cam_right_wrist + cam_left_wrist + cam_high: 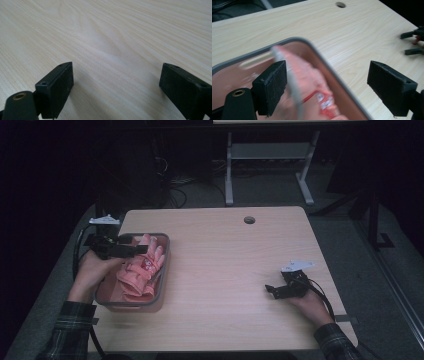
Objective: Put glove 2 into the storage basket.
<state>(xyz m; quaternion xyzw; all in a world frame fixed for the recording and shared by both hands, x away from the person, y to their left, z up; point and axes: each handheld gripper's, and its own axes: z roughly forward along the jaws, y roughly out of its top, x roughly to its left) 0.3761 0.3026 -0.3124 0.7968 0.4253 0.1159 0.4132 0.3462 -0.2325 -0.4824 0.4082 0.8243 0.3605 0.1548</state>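
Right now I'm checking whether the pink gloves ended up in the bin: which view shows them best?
The high view: the pink gloves lie whole inside the grey-rimmed bin. The left gripper view shows a close, blurred part of them below the open left gripper. The right gripper view looks at table.

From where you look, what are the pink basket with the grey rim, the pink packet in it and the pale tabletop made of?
Pink basket with the grey rim: seems moulded plastic, smooth, rounded corners. Pink packet: looks like soft, glossy wrapping with red print; blurred. Pale tabletop: wood-grain surface, matt, probably laminate.
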